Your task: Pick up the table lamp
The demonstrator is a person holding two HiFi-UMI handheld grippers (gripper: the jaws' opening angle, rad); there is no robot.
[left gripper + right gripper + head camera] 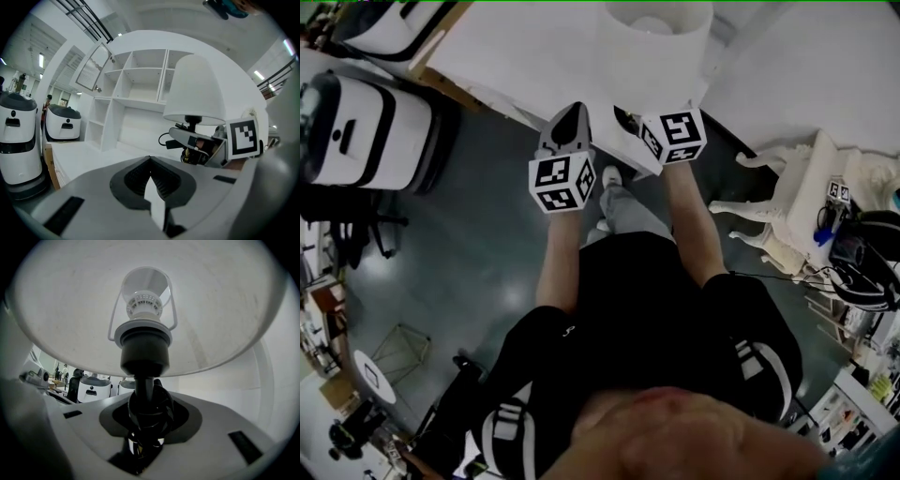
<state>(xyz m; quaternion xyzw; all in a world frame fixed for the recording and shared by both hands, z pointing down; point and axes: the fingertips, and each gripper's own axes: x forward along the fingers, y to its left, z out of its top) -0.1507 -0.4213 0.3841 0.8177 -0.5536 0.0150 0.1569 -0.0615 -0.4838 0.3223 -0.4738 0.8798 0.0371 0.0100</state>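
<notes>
White worktop [516,56] fills the top of the head view, with a shelf [136,79] behind it. Right tool [145,416] clamps the lamp [143,350] by its dark stem under the shade, at top centre. Left tool [150,161] sits beside it, jaws together on nothing.

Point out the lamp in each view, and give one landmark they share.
Head view: lamp at top centre.
Left gripper view: lamp right of centre.
Right gripper view: lamp fills the upper frame, stem held by the right gripper.
Shared landmark: white machines, at left everywhere.
</notes>
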